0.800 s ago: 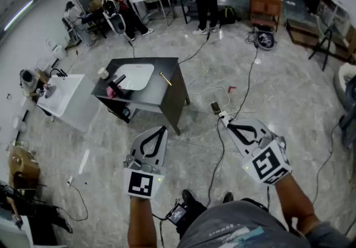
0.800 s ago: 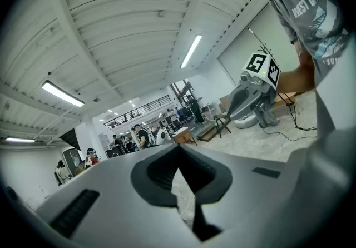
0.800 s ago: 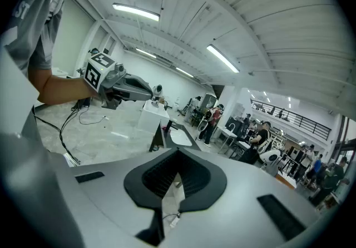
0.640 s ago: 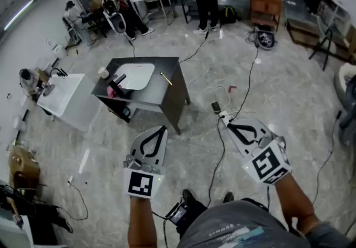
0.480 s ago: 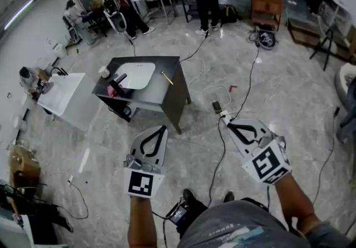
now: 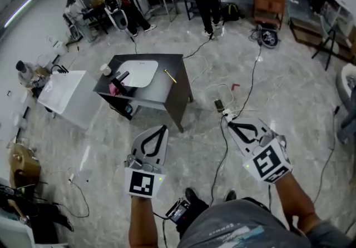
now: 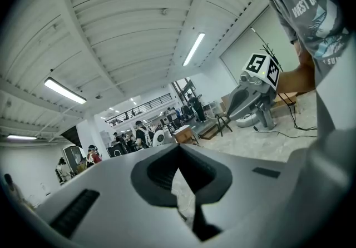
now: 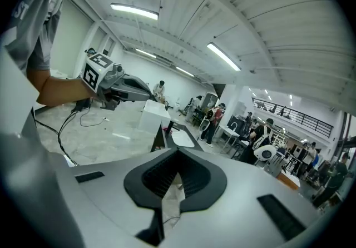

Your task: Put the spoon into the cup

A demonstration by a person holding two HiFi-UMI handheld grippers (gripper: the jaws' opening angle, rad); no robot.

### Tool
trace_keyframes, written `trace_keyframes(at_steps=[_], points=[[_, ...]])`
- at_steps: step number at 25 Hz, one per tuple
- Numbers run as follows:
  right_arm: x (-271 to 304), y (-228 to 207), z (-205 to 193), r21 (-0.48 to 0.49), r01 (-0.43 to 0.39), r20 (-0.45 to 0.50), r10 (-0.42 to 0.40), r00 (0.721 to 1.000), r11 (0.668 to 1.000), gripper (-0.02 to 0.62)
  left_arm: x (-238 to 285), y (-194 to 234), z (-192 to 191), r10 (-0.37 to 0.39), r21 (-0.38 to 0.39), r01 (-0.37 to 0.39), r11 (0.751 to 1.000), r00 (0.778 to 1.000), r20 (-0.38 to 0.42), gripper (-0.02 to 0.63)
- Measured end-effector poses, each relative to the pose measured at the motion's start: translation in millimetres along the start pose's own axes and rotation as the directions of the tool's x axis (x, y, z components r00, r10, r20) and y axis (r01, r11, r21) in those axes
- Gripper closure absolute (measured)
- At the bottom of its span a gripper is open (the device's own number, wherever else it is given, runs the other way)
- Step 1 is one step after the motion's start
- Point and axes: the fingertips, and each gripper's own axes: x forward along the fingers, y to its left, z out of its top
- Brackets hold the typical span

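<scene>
A wide workshop hall with a pale marbled floor (image 6: 278,91) spreads out below, cables trailing across it and people busy at benches beyond the small dark square table (image 6: 173,94). That table carries a white inset basin (image 6: 136,73). Right of the basin, near the table's right edge, lies the thin yellowish spoon (image 6: 169,77), flat on the dark top. At the table's far-left corner, on the other side of the basin, stands a small pale cup (image 6: 104,69), well apart from the spoon.

Nothing of the task looks done: the spoon is untouched on the table, and what the cup holds is too small to tell. The approach, the pick-up, the carry across the basin and the drop into the cup all remain.

The grey left gripper (image 6: 162,129) and the grey right gripper (image 6: 227,122) are held over open floor on the near side of the table, well short of it. Each gripper view shows its jaws drawn together at the tips with only floor between them, so both are empty.
</scene>
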Motion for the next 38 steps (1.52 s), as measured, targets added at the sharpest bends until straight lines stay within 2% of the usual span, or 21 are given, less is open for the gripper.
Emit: trace_keyframes(at_steps=[5, 12, 17, 23, 29, 38], points=[[26.3, 9.2, 16.2, 0.051, -0.007, 0.010, 0.006, 1.000, 0.999, 0.565, -8.0, 25.3, -12.5, -0.015, 0.001, 0.015, 1.000, 1.000, 0.004, 0.604], [76.7, 26.0, 46.5, 0.059, 0.059, 0.004, -0.059, 0.998, 0.997, 0.565, -26.3, 78.6, -44.3, -0.041, 0.011, 0.040, 0.999, 0.999, 0.029, 0.604], [106.3, 43.5, 64.6, 0.061, 0.089, -0.008, -0.088, 0.996, 0.994, 0.563, -35.5, 106.1, -70.3, -0.067, 0.000, 0.067, 0.998, 0.997, 0.049, 0.604], [124.5, 51.0, 74.4, 0.059, 0.097, -0.034, -0.095, 0.995, 0.994, 0.565, -36.4, 124.5, -84.5, -0.087, -0.025, 0.088, 0.996, 0.994, 0.068, 0.604], [138.1, 28.1, 65.3, 0.070, 0.089, -0.039, -0.087, 0.995, 0.994, 0.564, -13.9, 124.8, -92.7, -0.093, -0.041, 0.095, 0.995, 0.994, 0.050, 0.604], [155.6, -36.4, 36.6, 0.080, 0.001, 0.015, -0.002, 1.000, 0.997, 0.565, 51.7, 119.0, -83.6, -0.034, -0.050, 0.033, 0.998, 0.999, -0.021, 0.604]])
